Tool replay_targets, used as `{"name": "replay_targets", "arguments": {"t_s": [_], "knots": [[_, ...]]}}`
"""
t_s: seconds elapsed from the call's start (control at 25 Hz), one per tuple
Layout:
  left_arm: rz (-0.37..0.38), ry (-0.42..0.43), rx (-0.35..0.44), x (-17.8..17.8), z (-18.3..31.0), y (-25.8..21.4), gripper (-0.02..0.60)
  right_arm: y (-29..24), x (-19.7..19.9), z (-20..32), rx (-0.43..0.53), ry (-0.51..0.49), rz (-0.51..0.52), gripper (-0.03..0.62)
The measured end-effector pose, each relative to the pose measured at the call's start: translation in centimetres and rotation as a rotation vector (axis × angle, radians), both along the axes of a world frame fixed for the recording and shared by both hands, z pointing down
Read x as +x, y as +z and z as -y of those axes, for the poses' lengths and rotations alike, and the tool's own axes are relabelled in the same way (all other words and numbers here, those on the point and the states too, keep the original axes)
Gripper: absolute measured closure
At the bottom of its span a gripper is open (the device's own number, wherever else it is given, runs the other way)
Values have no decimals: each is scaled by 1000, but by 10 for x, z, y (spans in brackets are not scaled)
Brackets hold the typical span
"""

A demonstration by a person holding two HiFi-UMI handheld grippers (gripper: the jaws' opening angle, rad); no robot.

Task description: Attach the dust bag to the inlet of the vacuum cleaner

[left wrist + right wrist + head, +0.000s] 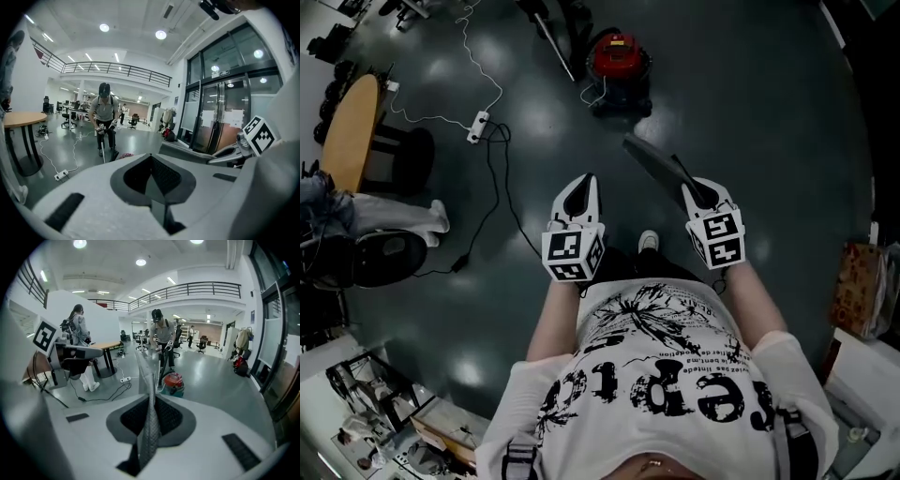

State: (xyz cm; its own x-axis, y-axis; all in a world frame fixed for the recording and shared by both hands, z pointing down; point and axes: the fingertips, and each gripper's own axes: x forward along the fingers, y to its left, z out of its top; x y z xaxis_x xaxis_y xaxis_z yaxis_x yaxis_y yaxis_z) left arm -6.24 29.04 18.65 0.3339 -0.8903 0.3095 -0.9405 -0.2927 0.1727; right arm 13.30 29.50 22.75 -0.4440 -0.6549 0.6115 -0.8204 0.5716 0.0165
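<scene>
**Dust bag [661, 167]: one.** Flat, grey, with a mesh-like texture. It is pinched at one end between the jaws of the right gripper [692, 190] and sticks out forward past the tips. In the right gripper view it shows edge-on, running straight up the gap between the jaws. It touches nothing else.

**Right gripper: one.** The jaws are pressed onto the bag and tilted down toward the floor.

**Left gripper [579, 187]: one.** The jaws are pressed together with nothing between them. It is held level with the right gripper, just to its left and apart from it.

**Vacuum cleaner [619, 58]: one.** A red canister standing on the floor, well ahead of both grippers and slightly left of the line of the bag. The bag is nowhere near it. The inlet cannot be made out from here.

**Step in hand (judged):** the bag is being carried toward the machine, and fitting has not begun.

**Next move (judged):** close the distance and come down to the canister. Find the inlet and turn the bag so its opening faces it. The free left gripper is available to steady the canister or the loose end of the bag.

**Surroundings:**
- One power strip [478, 127] with a white cable lies on the floor ahead and to the left of the left gripper.
- One round wooden table [347, 122] stands further left.
- Two other people show in the right gripper view. One stands behind the vacuum cleaner and the other is off to the left.
</scene>
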Motion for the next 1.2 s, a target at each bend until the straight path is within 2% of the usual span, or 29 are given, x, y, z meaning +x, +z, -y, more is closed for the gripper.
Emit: {"name": "replay_targets", "arguments": {"t_s": [0.24, 0.44, 0.72, 0.88, 1.04, 1.2], "knots": [[28, -24, -55, 4, 62, 18, 577, 15, 23, 70, -23, -4, -24, 566], [34, 9, -66, 1, 131, 35, 577, 35, 26, 132, -71, 33, -25, 566], [22, 137, -108, -11, 288, 46, 577, 51, -4, 247, -167, 78, -11, 565], [1, 147, -145, -36, 369, 60, 577, 71, -32, 307, -211, 0, -37, 566], [23, 175, -176, -53, 423, 84, 577, 93, -51, 350, -232, -47, -55, 566], [20, 183, -212, -56, 448, 110, 577, 111, -68, 380, -231, -75, -29, 566]]}}
